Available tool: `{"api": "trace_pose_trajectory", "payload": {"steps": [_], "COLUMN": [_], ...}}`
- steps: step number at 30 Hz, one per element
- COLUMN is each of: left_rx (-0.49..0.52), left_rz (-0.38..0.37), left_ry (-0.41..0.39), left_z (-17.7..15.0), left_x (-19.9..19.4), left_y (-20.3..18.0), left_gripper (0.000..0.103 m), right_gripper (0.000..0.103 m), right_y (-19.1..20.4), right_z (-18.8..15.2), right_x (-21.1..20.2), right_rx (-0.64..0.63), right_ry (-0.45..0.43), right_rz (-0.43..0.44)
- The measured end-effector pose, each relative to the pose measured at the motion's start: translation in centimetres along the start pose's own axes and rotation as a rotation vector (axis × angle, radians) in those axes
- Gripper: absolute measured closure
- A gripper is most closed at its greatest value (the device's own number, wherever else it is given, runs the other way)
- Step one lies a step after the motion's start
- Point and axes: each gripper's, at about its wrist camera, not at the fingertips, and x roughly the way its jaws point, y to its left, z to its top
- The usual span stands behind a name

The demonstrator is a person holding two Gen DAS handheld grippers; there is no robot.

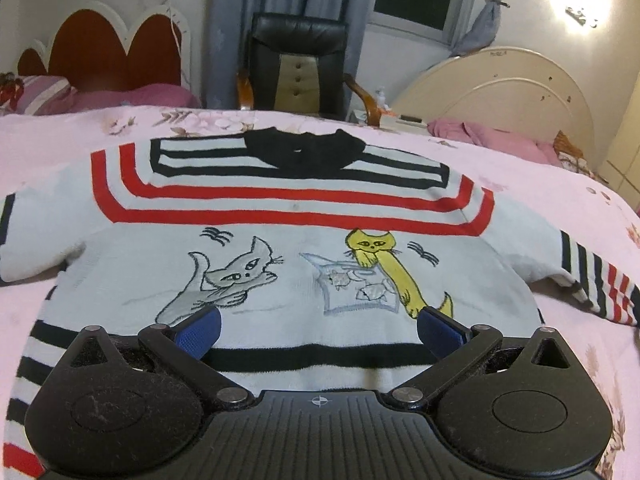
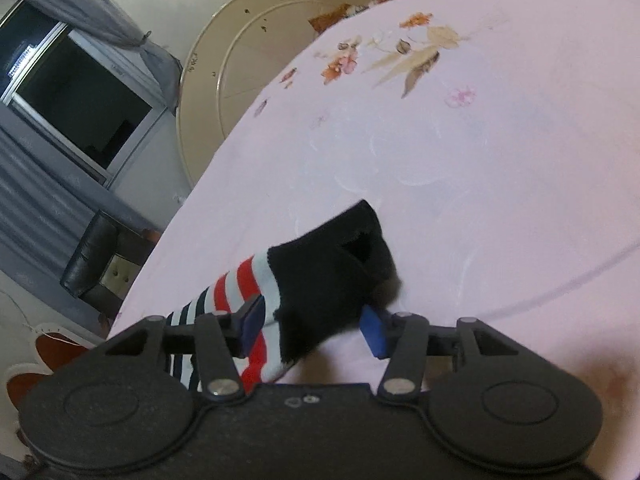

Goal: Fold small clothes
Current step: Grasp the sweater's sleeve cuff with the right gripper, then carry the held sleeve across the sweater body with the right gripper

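Observation:
A small white sweater (image 1: 296,240) with red and black stripes, a black collar and two drawn cats lies flat, front up, on the pink bed (image 1: 60,136). My left gripper (image 1: 318,326) is open just above its lower hem, blue pads wide apart. My right gripper (image 2: 312,330) is at the end of the striped sleeve (image 2: 236,288). Its blue pads stand on either side of the black cuff (image 2: 328,276), with a gap at the right pad. The sleeve end shows in the left wrist view (image 1: 600,280) at the right.
The pink floral bedspread (image 2: 480,140) spreads around the sweater. A black office chair (image 1: 298,64) stands behind the bed. A cream headboard (image 1: 504,88) is at the right, a red one (image 1: 112,52) at the left, with pink pillows (image 1: 492,136).

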Motion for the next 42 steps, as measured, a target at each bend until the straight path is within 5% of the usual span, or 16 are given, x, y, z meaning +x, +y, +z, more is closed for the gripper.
{"api": "trace_pose_trajectory", "payload": {"steps": [2, 4, 9, 12, 15, 21, 30, 37, 39, 42], "left_rx": [0.002, 0.002, 0.052, 0.040, 0.041, 0.010, -0.070, -0.099, -0.094, -0.123], "left_rz": [0.015, 0.019, -0.005, -0.008, 0.006, 0.029, 0.035, 0.036, 0.032, -0.019], "left_ry": [0.005, 0.021, 0.010, 0.007, -0.010, -0.005, -0.034, -0.018, -0.009, -0.011], "left_z": [0.1, 0.4, 1.4, 2.1, 2.5, 2.9, 3.6, 3.5, 3.4, 3.7], "left_x": [0.5, 0.9, 1.0, 1.1, 1.0, 2.2, 2.1, 1.4, 1.6, 1.9], "left_y": [0.3, 0.6, 2.1, 3.5, 5.0, 8.6, 13.5, 16.7, 16.8, 16.6], "left_gripper": [0.000, 0.000, 0.000, 0.000, 0.000, 0.000, 0.000, 0.000, 0.000, 0.000], "right_gripper": [0.084, 0.097, 0.097, 0.097, 0.096, 0.096, 0.097, 0.096, 0.091, 0.068], "right_y": [0.3, -0.3, 1.2, 1.5, 2.8, 10.6, 26.7, 33.2, 33.0, 32.4], "right_z": [0.1, 0.6, 1.8, 2.1, 2.0, -0.4, -13.0, -23.6, -25.4, -25.0], "right_x": [0.3, 0.9, -1.4, 1.2, 1.0, -0.2, 3.3, 7.3, 7.7, 4.9], "right_rx": [-0.027, -0.019, -0.113, -0.132, -0.145, -0.311, -0.607, -0.723, -0.741, -0.751], "right_ry": [-0.002, 0.012, -0.115, -0.017, -0.045, -0.078, 0.107, 0.306, 0.320, 0.281], "right_rz": [-0.026, -0.037, -0.022, -0.101, -0.094, 0.026, 0.308, 0.370, 0.344, 0.376]}}
